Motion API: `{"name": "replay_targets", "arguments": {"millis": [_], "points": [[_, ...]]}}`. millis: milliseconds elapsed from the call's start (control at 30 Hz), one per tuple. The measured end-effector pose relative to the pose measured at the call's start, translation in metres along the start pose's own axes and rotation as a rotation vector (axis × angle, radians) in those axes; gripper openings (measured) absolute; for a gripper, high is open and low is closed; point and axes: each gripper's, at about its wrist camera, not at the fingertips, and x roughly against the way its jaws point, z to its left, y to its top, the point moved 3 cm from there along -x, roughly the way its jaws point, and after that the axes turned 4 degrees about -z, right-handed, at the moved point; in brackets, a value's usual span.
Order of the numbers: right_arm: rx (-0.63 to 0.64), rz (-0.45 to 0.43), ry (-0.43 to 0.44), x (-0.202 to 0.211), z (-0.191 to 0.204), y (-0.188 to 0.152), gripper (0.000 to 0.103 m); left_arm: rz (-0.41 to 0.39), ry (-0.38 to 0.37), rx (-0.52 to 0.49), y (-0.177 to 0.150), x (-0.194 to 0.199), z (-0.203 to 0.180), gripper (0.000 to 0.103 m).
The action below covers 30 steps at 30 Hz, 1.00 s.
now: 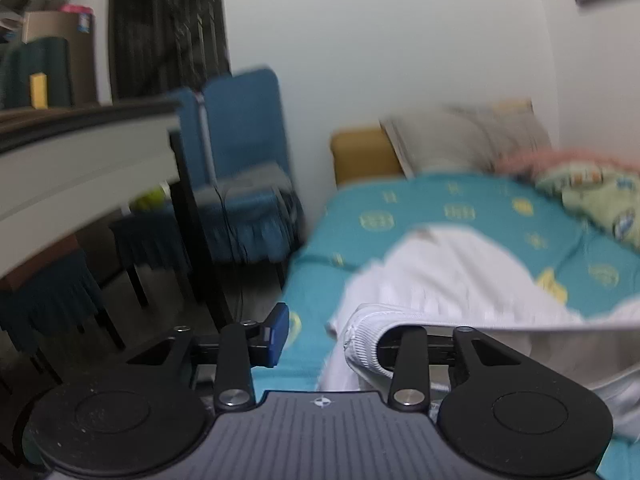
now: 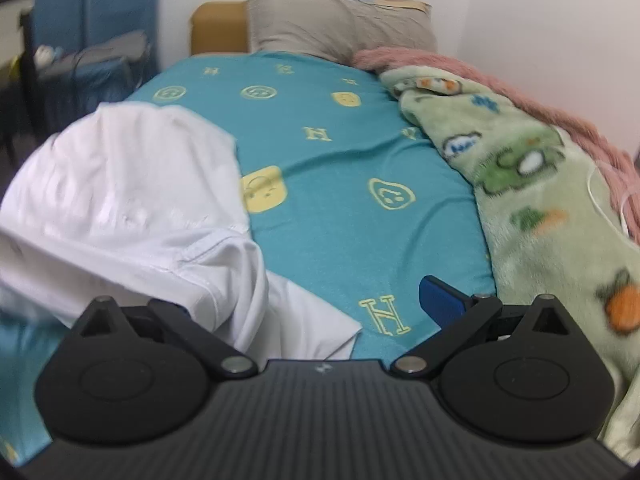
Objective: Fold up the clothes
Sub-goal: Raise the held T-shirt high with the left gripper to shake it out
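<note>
A white garment (image 1: 440,280) lies crumpled on the teal bedsheet (image 1: 452,200) near the bed's left edge. My left gripper (image 1: 320,336) is open. Its left blue pad (image 1: 278,334) is bare, and the garment's ribbed hem (image 1: 366,346) is draped over its right finger, with nothing pinched between the pads. In the right wrist view the same white garment (image 2: 120,168) covers the left part of the sheet (image 2: 340,152). My right gripper (image 2: 308,304) stands wide open, its right blue pad (image 2: 440,300) over bare sheet and its left finger hidden under a fold of the cloth.
A green printed blanket (image 2: 520,168) and a pink one (image 2: 460,64) are heaped along the wall side of the bed. A grey pillow (image 2: 340,20) leans at the headboard. Left of the bed stand blue chairs (image 1: 240,140) and a table (image 1: 80,160).
</note>
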Motion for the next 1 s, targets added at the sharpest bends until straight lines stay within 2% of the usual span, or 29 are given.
{"name": "replay_targets", "arguments": {"millis": [67, 167, 233, 300, 567, 733, 833, 1000], "points": [[-0.018, -0.076, -0.022, 0.016, 0.0, 0.005, 0.103, -0.041, -0.001, 0.025, 0.009, 0.011, 0.006, 0.043], [-0.134, -0.27, -0.042, 0.06, -0.016, 0.023, 0.103, -0.105, -0.021, 0.11, 0.029, 0.033, 0.018, 0.049], [-0.217, -0.36, -0.036, 0.096, -0.031, 0.038, 0.103, -0.17, -0.05, 0.196, 0.047, 0.053, 0.03, 0.053], [-0.292, -0.438, -0.008, 0.13, -0.044, 0.054, 0.103, -0.238, -0.049, 0.226, 0.071, 0.072, 0.034, 0.053], [-0.264, -0.616, 0.001, 0.236, -0.076, 0.154, 0.103, -0.427, -0.021, 0.274, 0.206, 0.148, 0.044, 0.05], [-0.263, -0.739, 0.026, 0.326, -0.104, 0.208, 0.103, -0.546, -0.014, 0.266, 0.291, 0.212, 0.055, 0.05], [-0.265, -0.778, 0.045, 0.382, -0.12, 0.226, 0.103, -0.597, -0.023, 0.266, 0.331, 0.266, 0.065, 0.05], [-0.288, -0.843, 0.047, 0.463, -0.145, 0.233, 0.103, -0.664, -0.054, 0.241, 0.382, 0.361, 0.074, 0.05]]}}
